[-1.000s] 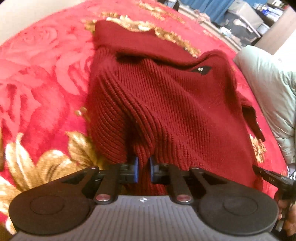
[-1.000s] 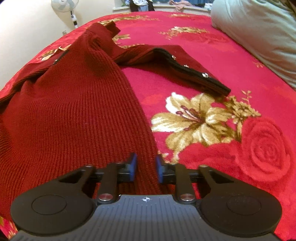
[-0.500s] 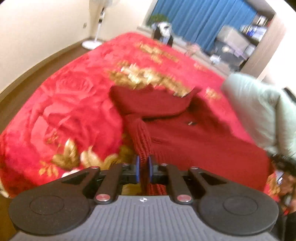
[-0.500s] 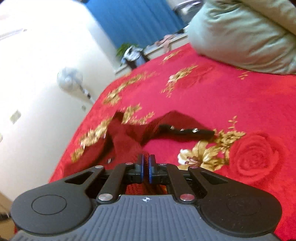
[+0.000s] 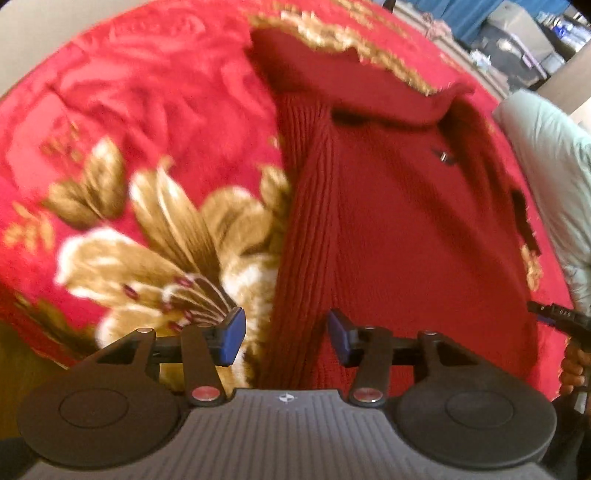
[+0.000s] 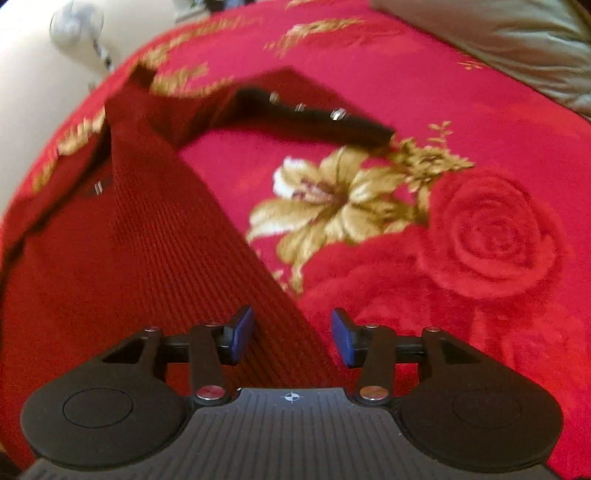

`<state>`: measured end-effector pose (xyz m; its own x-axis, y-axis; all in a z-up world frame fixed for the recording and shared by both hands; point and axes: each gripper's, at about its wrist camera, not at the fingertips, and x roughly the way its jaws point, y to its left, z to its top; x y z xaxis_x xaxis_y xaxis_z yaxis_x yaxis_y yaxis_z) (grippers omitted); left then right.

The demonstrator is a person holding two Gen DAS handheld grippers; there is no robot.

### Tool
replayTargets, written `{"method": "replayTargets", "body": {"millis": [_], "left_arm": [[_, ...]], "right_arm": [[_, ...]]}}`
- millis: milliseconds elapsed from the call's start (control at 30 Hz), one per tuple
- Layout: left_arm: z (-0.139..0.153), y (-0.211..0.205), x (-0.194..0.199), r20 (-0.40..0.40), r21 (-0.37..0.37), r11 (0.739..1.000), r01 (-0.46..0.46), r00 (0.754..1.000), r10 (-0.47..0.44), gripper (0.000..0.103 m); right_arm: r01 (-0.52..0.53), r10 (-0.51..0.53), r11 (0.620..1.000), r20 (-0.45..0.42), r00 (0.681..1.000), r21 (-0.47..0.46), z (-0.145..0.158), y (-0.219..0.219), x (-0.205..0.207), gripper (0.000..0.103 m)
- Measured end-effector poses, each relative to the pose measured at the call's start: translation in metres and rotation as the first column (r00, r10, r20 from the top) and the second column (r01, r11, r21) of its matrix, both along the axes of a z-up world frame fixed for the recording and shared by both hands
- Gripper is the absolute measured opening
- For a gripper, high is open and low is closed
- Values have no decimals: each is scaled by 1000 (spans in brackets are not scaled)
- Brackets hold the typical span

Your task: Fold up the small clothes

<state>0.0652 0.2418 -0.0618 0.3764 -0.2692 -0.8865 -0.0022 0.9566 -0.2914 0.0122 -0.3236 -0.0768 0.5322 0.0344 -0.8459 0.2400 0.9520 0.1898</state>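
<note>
A dark red ribbed knit sweater (image 5: 399,206) lies flat on the red flowered blanket (image 5: 155,110). In the left wrist view my left gripper (image 5: 286,338) hovers over the sweater's near left hem corner; its jaws are opening, the blue pads clear of the knit that lies between them. In the right wrist view the same sweater (image 6: 122,251) fills the left side, one sleeve with a dark buttoned cuff (image 6: 325,118) stretched out to the right. My right gripper (image 6: 291,339) stands over the near right hem edge, jaws opening, pads apart from the cloth.
A pale green pillow (image 5: 550,166) lies at the right of the bed, also the pillow (image 6: 509,40) at top right in the right wrist view. A hand (image 5: 574,365) with the other gripper shows at the right edge. A fan (image 6: 77,29) stands by the wall.
Both grippers were shut on the sweater's hem and held it lifted half a second ago. Now both have come down toward the bed and their jaws stand apart, the hem let go.
</note>
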Motion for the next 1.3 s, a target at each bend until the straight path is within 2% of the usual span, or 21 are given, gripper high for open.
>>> {"method": "replayTargets", "body": {"millis": [33, 67, 100, 167, 233, 300, 333, 367, 400, 433, 533, 600, 733, 867, 967, 1067, 1167, 1200, 1267, 1300], "left_arm": [[-9, -3, 3, -6, 29, 999, 19, 1000, -19, 9], [-9, -6, 2, 9, 65, 997, 29, 1000, -29, 11], [-5, -5, 3, 42, 101, 995, 22, 999, -26, 10], [11, 8, 1, 123, 131, 988, -79, 990, 63, 10], [13, 16, 1, 135, 150, 979, -135, 984, 115, 10], [5, 5, 6, 81, 192, 979, -73, 995, 58, 11], [1, -3, 9, 41, 209, 978, -21, 999, 12, 14], [3, -10, 9, 35, 235, 972, 1, 999, -9, 19], [8, -12, 9, 60, 263, 965, -11, 998, -5, 24], [18, -14, 8, 106, 288, 957, -40, 994, 9, 34], [58, -26, 13, 287, 306, 944, -123, 957, 32, 36], [79, -43, 23, 377, 284, 953, -107, 926, -9, 36], [99, -94, 60, 487, 249, 968, -15, 866, -112, 36], [87, -155, 118, 522, 228, 972, 51, 836, -166, 36], [64, -200, 157, 532, 236, 967, 92, 821, -208, 38], [37, -243, 201, 501, 223, 966, 129, 835, -227, 53], [7, -277, 242, 439, 251, 955, 156, 861, -256, 53], [-6, -283, 254, 415, 279, 946, 164, 868, -272, 52], [-19, -284, 266, 387, 358, 916, 180, 864, -321, 10], [-20, -277, 268, 381, 388, 901, 193, 857, -348, 9]], "right_arm": [[-26, 26, 999, 9, 1000, -20, 0, 7, -1, 34], [-54, 54, 998, 22, 998, -12, 3, 11, -3, 15], [-60, 61, 998, 32, 998, -30, 7, 14, -4, 7], [-77, 80, 995, 47, 996, -62, 11, 19, -9, 6], [-52, 52, 999, 25, 998, -14, 10, 14, -14, 6], [-53, 53, 998, 12, 999, -18, 7, 15, -16, 7], [-58, 58, 998, 10, 998, -33, 8, 17, -15, 9], [-50, 51, 998, 16, 999, -42, 10, 17, -13, 13], [-32, 34, 999, 41, 999, -39, 14, 16, -13, 19], [-14, 16, 999, 77, 997, -30, 19, 13, -12, 21], [5, 3, 999, 227, 974, -33, 40, 9, -7, 30], [-1, 11, 999, 304, 953, -35, 49, 10, 1, 34], [-26, 28, 1000, 348, 937, -9, 50, 12, 23, 34], [-49, 51, 999, 340, 939, -14, 44, 16, 40, 34], [-78, 79, 997, 335, 939, -15, 42, 19, 42, 34], [-99, 106, 994, 330, 938, -40, 41, 17, 45, 34], [-94, 92, 996, 315, 944, -10, 38, 11, 49, 34], [-91, 87, 996, 311, 946, -3, 37, 10, 50, 34], [-93, 89, 996, 306, 948, -2, 36, 9, 52, 34], [-95, 92, 995, 306, 947, -6, 36, 9, 52, 34]]}}
